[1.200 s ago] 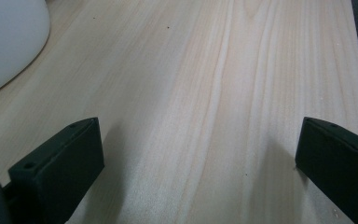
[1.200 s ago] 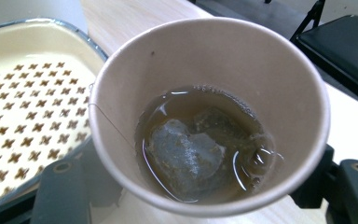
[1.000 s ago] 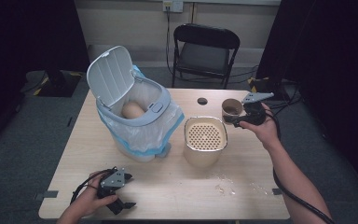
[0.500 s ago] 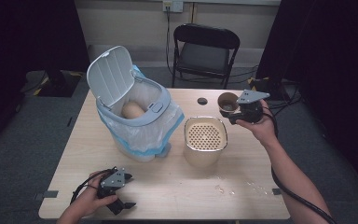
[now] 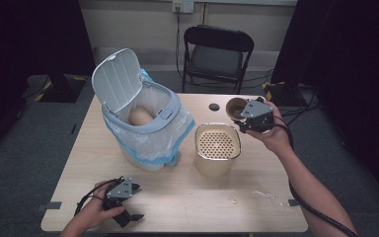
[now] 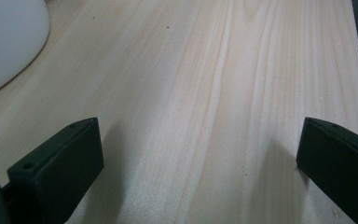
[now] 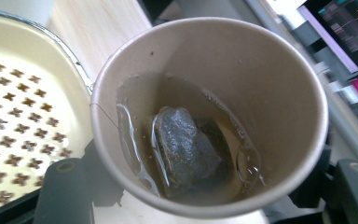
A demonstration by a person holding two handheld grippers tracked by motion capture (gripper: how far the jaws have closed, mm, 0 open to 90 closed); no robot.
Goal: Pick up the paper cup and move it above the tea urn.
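My right gripper (image 5: 240, 117) is shut on a brown paper cup (image 5: 236, 104), held above the table's back right, just beyond a cream container with a perforated top (image 5: 217, 148). In the right gripper view the cup (image 7: 205, 116) is tipped toward the camera, with a wet tea bag (image 7: 184, 149) and some clear liquid inside; the perforated top (image 7: 23, 116) lies at the left. My left gripper (image 5: 130, 202) rests open on the wooden table (image 5: 187, 202) near the front left; its wide-apart jaws show bare wood (image 6: 198, 116) between them.
A white bin (image 5: 145, 123) with its lid up and a plastic liner stands at the left, a tan object (image 5: 139, 116) inside; its base (image 6: 4, 42) is near the left gripper. A small black disc (image 5: 214, 106) lies behind the container. A folding chair (image 5: 217, 54) stands beyond the table.
My right gripper has carried the cup a little left and up, toward the perforated container, and tipped it more. The left gripper has stayed put.
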